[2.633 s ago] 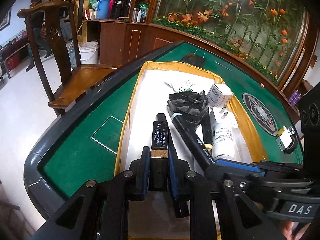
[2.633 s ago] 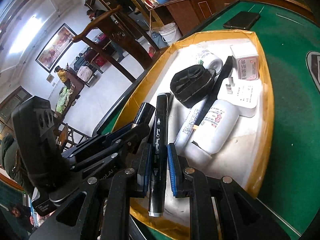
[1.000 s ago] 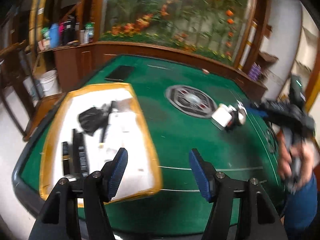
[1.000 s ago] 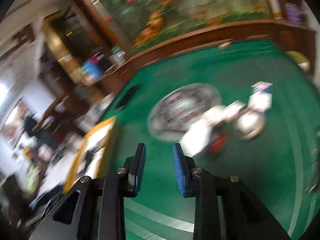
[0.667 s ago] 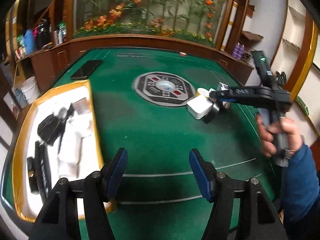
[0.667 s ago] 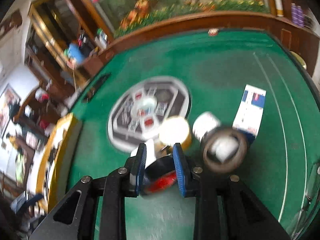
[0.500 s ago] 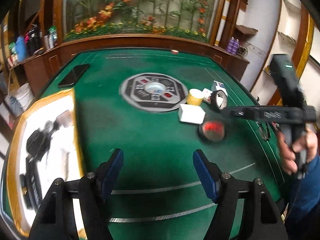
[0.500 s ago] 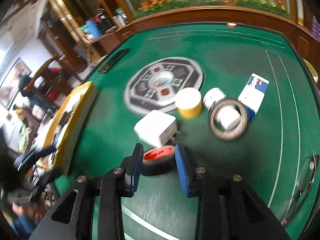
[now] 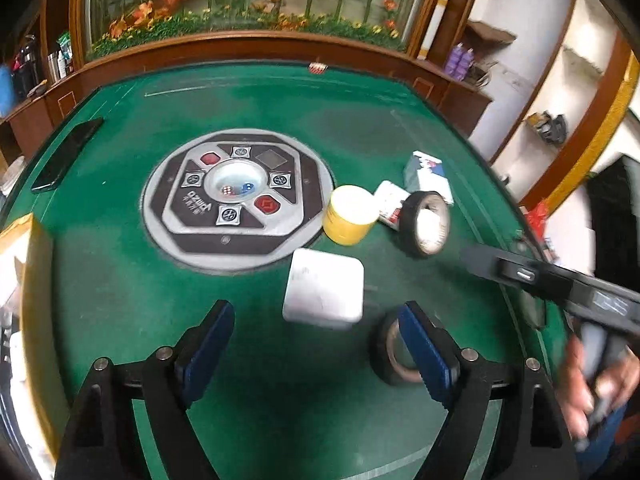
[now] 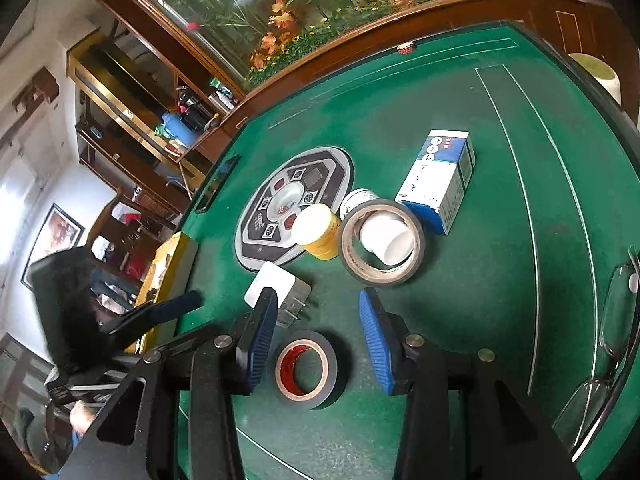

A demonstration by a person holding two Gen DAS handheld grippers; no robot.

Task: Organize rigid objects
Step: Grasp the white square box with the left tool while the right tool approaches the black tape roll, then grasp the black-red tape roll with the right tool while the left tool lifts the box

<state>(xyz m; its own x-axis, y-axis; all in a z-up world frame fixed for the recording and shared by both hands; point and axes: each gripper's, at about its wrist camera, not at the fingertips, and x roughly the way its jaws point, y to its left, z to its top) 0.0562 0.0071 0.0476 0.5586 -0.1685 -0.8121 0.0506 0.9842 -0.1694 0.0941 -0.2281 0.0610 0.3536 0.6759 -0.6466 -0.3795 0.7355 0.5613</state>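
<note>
We see the right gripper above the green table, its jaws opening; the small black tape roll with the red core lies flat between the pads, untouched. The left gripper has its jaws opening wide over bare felt, nothing between them. From that tape roll, the white power adapter lies at 11 o'clock, just beside the right gripper's left pad; the large tape roll at 1 o'clock rings a white bottle. The yellow jar touches the large roll at its 9 o'clock; the blue-and-white box lies at its 2 o'clock.
</note>
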